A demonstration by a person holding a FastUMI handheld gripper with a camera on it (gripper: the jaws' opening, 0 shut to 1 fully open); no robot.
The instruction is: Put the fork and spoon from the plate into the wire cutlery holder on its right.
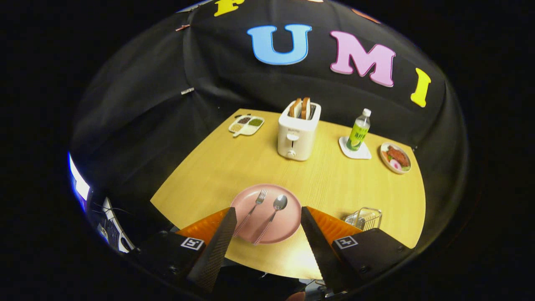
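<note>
Cutlery remains in place: 1 metal fork with a pink checked handle (251, 209) and 1 metal spoon with a matching handle (271, 215) lie side by side on the round pink plate (288, 225), fork to the left, heads pointing away from the hand-held gripper (267, 219). The small wire cutlery holder (365, 217) stands on the yellow wooden tabletop (209, 167) just right of the plate, partly hidden behind the right finger. Neither utensil has been moved, so the task is judged at its start. Risks, as judged: both handles are thin and lie flat on the plate, so a closing grasp could slide off, push a utensil across the plate, or catch fork and spoon together, since they lie near one another; the light wire holder could tip or shift if a utensil strikes its rim at an angle. Hand-held gripper is released, its 2 fingers spread wide and holding nothing, raised above the near edge of the tabletop and angled downward, with the plate and both handles framed between the fingertips. Beyond stand a white toaster holding 2 bread slices (299, 129) and a green-labelled plastic bottle (359, 130), well apart from the work area.
</note>
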